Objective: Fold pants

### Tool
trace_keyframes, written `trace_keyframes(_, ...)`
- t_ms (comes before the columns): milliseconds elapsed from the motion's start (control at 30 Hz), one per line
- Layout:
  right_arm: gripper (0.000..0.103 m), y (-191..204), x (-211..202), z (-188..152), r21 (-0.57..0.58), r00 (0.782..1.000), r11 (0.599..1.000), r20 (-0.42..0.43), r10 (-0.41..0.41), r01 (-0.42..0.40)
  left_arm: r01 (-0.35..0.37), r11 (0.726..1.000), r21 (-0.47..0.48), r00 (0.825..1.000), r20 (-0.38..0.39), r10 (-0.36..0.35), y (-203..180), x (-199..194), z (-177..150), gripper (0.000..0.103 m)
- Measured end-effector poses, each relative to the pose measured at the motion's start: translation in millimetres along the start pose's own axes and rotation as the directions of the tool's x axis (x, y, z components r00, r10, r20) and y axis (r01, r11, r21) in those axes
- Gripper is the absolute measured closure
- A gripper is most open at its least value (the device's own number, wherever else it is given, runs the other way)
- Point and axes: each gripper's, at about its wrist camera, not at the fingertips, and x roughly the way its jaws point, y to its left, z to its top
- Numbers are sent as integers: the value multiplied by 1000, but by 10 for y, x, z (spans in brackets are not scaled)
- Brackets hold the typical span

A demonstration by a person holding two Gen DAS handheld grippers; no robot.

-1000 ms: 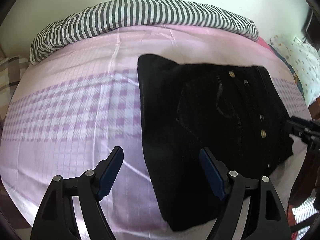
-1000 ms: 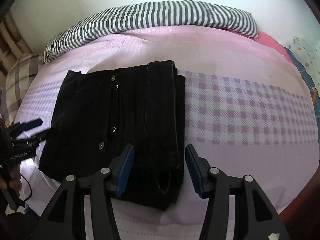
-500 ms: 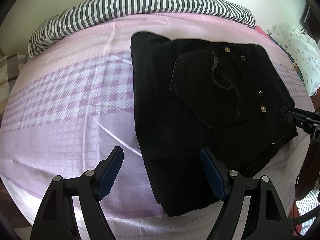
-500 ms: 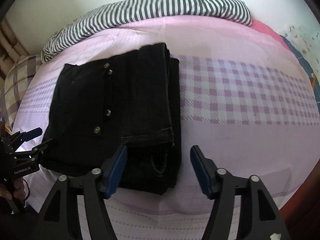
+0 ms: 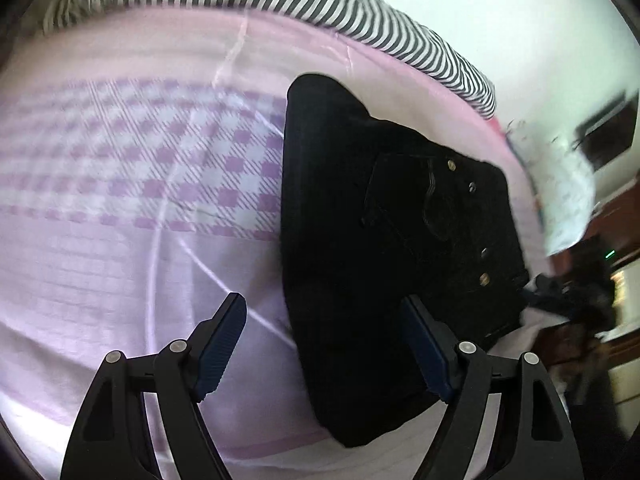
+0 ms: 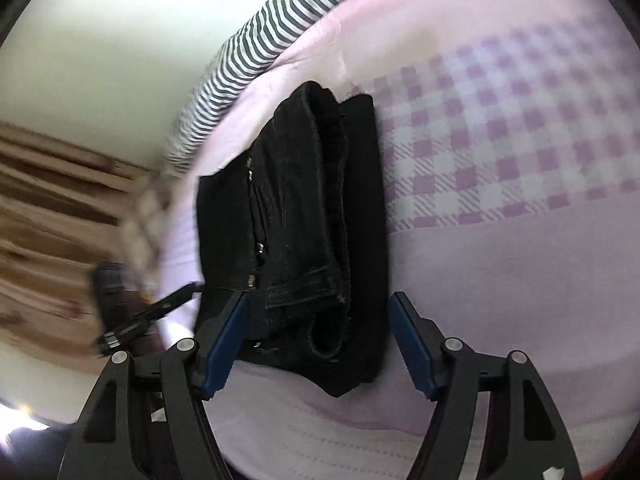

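Black pants [image 5: 380, 260] lie folded into a thick rectangle on the pink checked bed sheet [image 5: 120, 240], back pocket and metal studs facing up. My left gripper [image 5: 323, 308] hovers open over their near left edge, with that edge below the gap and untouched by the pads. In the right wrist view the pants [image 6: 312, 220] show their stacked hems. My right gripper [image 6: 320, 304] straddles that near end, its jaws opening and the pads clear of the cloth. The left gripper [image 6: 148, 316] shows blurred at the pants' left side.
A grey and white striped bolster [image 5: 360, 12] runs along the far edge of the bed against the pale wall. A white dotted pillow [image 5: 560, 184] lies at the right. Brown wooden panelling [image 6: 48, 200] stands beyond the bed's left side. The bed's near edge is just below the grippers.
Both grippers have tilted and come down closer to the pants' near end. The right gripper's jaws have spread wider. The pants have stayed where they were.
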Motion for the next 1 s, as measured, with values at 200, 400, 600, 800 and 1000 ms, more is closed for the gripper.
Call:
trace_keyframes(200,35,-203,-3,84,8,996,996,-3,86,-86,38,998,-40,999,-18,-38,44,87,165,26)
trace_keyframes(400,36,-43,198,163,-69,989,988,-60,137,-141,12,1000,16,999,-44,-11,-166,185,254,26)
trace_keyframes(600,33,165,396,209,-138,989,984,-111,99,-114,-20,999,48,999,-28,21,-260,237,241,26)
trace_keyframes(800,67,245,474,165,-79,998,997,-60,11,-16,-117,990,81,993,-7,118,-401,275,232,58)
trace_keyframes(1000,74,632,394,84,-86,999,995,19,-47,48,-87,993,80,996,22,86,-419,162,225,83)
